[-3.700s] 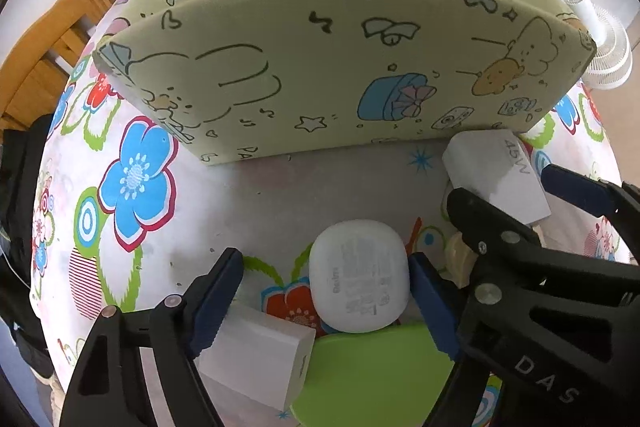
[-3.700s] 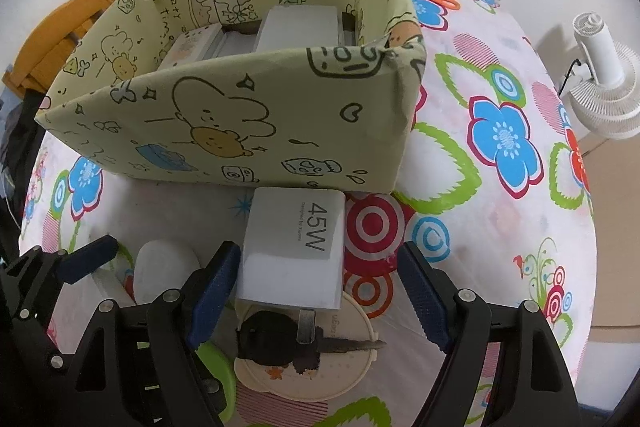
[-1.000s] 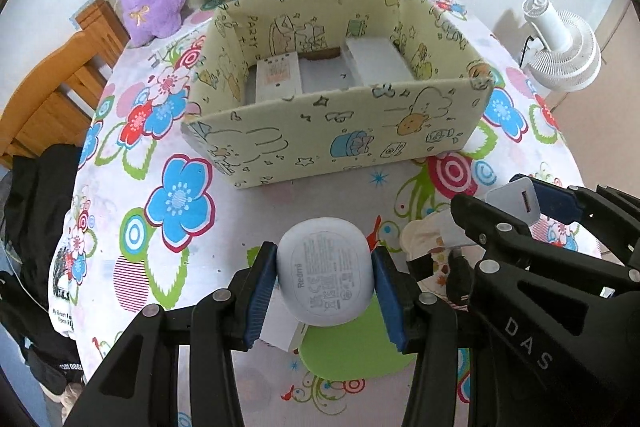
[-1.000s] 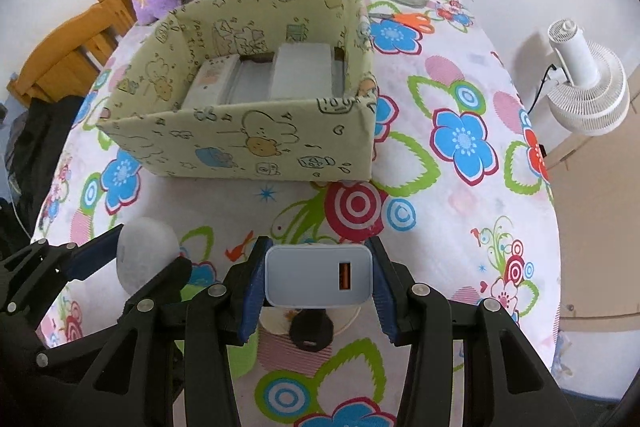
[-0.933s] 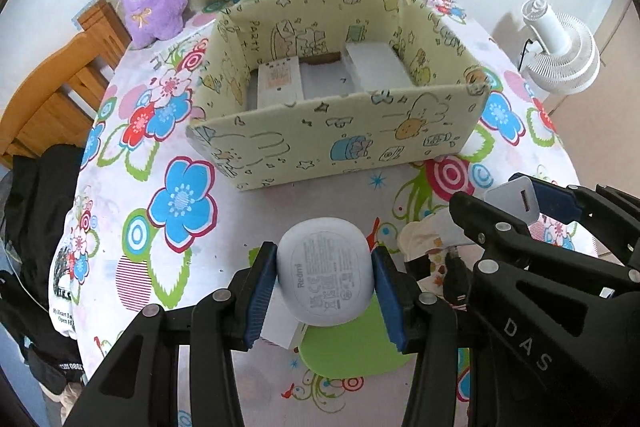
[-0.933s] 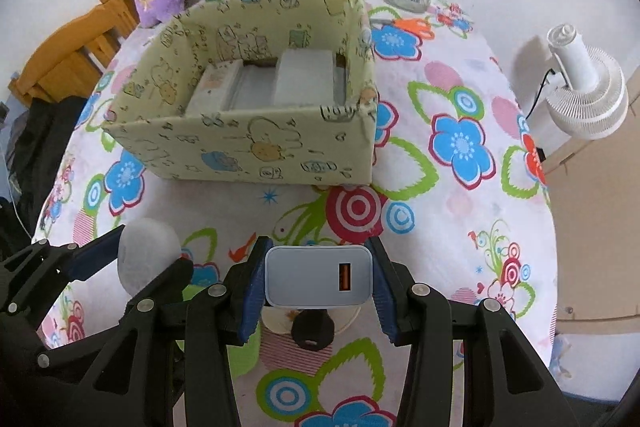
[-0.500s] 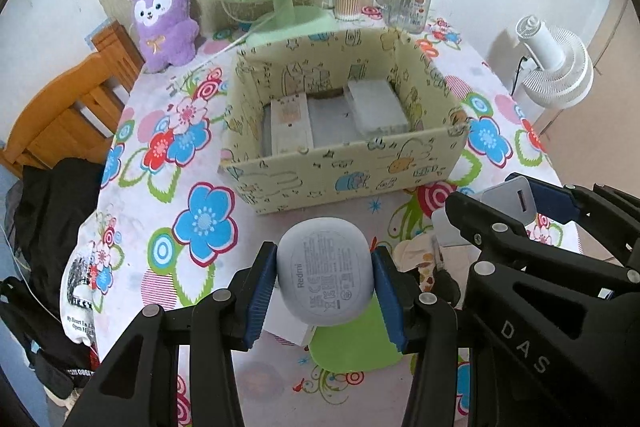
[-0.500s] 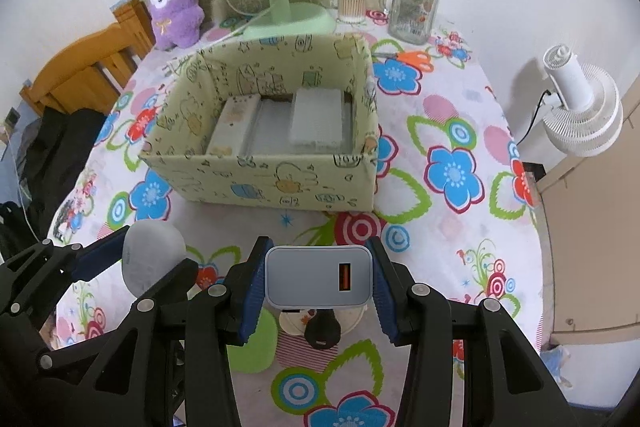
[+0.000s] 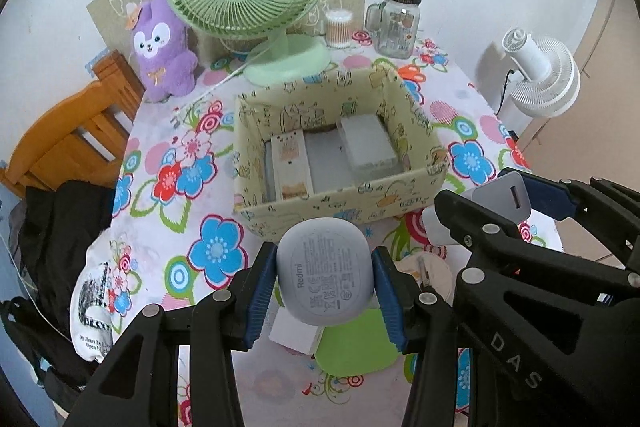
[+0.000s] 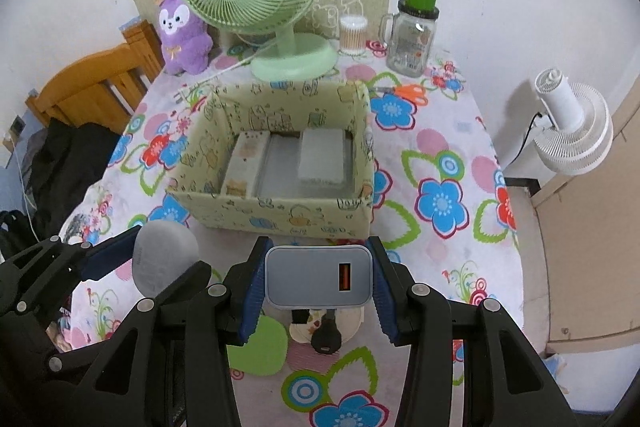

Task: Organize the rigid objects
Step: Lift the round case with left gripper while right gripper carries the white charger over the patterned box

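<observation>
Now your left gripper [image 9: 325,289] clamps the earbud case [image 9: 325,271]; your right gripper [image 10: 318,287] clamps the charger [image 10: 318,282]. At 12 o'clock sits the box [image 10: 280,217].

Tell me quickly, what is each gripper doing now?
Left gripper: shut on the rounded white plastic earbud case.
Right gripper: shut on the white rectangular charger.

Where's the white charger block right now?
The charger block is clamped in the right tongs, held above the table just in front of the patterned box; in the left wrist view it shows at right.
</observation>
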{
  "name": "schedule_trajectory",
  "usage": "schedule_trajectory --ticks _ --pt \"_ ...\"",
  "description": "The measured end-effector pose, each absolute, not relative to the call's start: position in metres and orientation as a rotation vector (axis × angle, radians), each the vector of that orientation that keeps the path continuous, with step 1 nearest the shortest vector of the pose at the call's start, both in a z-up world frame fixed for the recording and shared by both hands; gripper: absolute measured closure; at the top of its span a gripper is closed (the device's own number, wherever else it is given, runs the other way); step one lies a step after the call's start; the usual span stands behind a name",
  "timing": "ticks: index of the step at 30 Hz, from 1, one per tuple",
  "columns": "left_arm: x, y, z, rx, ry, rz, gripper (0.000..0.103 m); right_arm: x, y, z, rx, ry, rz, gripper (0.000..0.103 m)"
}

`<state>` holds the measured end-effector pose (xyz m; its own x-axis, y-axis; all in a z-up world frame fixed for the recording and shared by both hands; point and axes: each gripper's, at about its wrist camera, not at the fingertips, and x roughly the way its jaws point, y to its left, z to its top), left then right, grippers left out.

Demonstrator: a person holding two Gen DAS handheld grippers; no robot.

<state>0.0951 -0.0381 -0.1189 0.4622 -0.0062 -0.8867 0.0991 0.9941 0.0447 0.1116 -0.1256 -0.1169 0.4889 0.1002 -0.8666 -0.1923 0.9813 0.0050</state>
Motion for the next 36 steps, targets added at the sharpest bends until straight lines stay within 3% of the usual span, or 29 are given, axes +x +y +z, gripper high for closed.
schedule_trajectory --ticks 19,36 --pt "0.116 -0.029 -0.089 0.103 1.042 -0.076 0.054 0.130 -0.114 -0.084 -0.093 1.006 0.175 0.053" --pt "0.150 -0.021 -0.095 0.091 1.053 -0.102 0.054 0.163 -0.105 -0.086 -0.093 1.021 0.150 0.053"
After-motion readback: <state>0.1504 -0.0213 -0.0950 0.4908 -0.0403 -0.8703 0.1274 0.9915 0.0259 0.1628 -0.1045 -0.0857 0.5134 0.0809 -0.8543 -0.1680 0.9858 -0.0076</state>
